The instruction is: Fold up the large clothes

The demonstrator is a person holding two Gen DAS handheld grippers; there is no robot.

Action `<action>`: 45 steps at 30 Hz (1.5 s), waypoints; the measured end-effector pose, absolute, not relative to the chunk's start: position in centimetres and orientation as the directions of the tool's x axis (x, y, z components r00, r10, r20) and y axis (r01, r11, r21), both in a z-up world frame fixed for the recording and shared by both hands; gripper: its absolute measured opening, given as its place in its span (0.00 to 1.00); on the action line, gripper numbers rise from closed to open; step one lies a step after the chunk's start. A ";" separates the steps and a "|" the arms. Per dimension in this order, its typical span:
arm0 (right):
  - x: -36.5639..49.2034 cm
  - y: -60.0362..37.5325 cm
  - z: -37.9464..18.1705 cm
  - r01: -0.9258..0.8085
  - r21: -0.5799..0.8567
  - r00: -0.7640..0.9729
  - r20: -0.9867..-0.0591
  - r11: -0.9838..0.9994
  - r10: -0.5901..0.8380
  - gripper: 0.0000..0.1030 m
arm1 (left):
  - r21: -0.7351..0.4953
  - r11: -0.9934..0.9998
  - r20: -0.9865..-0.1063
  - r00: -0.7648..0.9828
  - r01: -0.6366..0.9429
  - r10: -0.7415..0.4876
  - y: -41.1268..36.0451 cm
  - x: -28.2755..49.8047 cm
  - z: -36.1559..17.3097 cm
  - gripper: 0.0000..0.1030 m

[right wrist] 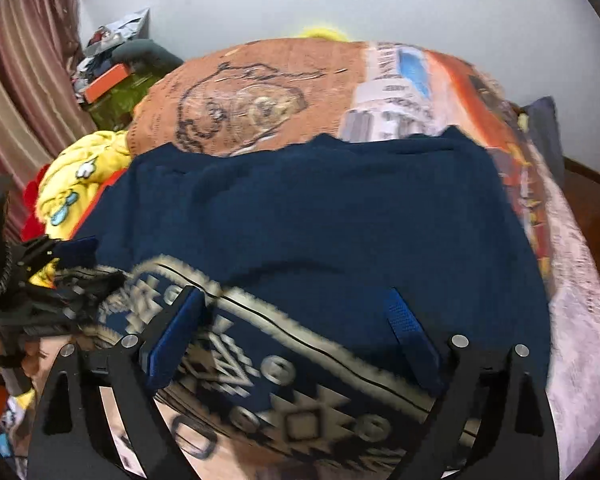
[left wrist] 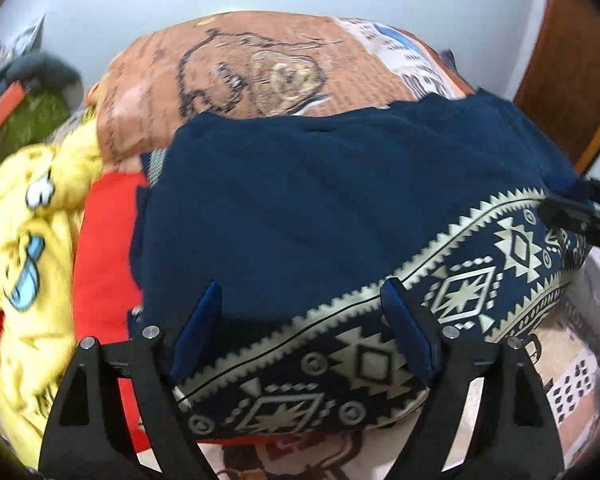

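Observation:
A large navy garment (left wrist: 300, 200) lies spread on the bed, and a band of cream geometric pattern (left wrist: 380, 360) runs along its near edge. My left gripper (left wrist: 300, 292) hovers over that band, its blue pads wide apart with the cloth lying under them, not pinched. In the right wrist view the same garment (right wrist: 320, 220) fills the middle, and my right gripper (right wrist: 294, 298) stands open over the patterned band (right wrist: 300, 392) in the same way. The right gripper (left wrist: 580, 216) shows at the left view's right edge, and the left gripper (right wrist: 40, 280) at the right view's left edge.
The garment rests on an orange-brown printed bedcover (left wrist: 260, 68). A yellow cartoon-print garment (left wrist: 32, 248) and a red cloth (left wrist: 104, 248) lie at the garment's left. Clutter (right wrist: 112, 76) sits at the far left by a striped curtain (right wrist: 16, 92). A wooden door (left wrist: 572, 68) stands at the right.

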State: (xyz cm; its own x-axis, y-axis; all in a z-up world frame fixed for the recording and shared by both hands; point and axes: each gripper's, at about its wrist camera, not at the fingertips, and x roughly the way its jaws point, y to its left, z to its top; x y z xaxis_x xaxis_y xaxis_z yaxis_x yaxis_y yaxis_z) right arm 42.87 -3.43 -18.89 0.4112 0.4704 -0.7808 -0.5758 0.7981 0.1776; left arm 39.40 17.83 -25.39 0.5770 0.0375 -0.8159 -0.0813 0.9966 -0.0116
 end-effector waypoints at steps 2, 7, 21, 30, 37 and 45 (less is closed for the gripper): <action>42.4 -3.9 -18.7 -0.572 0.137 0.431 -0.788 0.808 0.439 0.88 | 0.007 0.993 -0.813 0.577 -0.116 0.073 18.9 38.7 -25.6 0.80; 42.0 -6.2 -19.1 -0.550 0.086 0.454 -0.804 0.831 0.384 0.91 | 0.089 0.984 -0.809 0.566 -0.154 0.161 19.9 37.0 -26.2 0.80; 40.9 -11.6 -19.0 -0.427 0.077 0.487 -0.820 0.901 0.301 0.92 | 0.055 0.939 -0.818 0.523 -0.339 0.237 24.8 32.7 -25.7 0.80; 40.0 -15.3 -17.7 -0.323 0.054 0.496 -0.841 0.945 0.218 0.92 | -0.041 0.904 -0.785 0.573 -0.426 0.235 26.6 28.8 -21.7 0.80; 38.8 -13.8 -13.5 -0.362 0.098 0.565 -0.768 0.927 0.302 0.92 | -0.369 0.858 -0.741 0.671 -0.358 -0.038 25.4 27.6 -20.7 0.80; 39.3 -8.6 -14.0 -0.452 0.142 0.529 -0.752 0.880 0.393 0.93 | -0.619 0.730 -0.678 0.666 -0.290 -0.310 23.6 29.6 -24.6 0.80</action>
State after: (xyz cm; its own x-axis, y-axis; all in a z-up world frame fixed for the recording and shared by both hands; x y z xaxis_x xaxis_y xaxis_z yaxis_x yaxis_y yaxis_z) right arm 39.29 -8.60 -14.04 0.5292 0.3933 -0.7518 -0.4525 0.8804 0.1421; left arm 29.62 23.64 -24.65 0.6663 -0.3104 -0.6780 -0.2901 0.7297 -0.6192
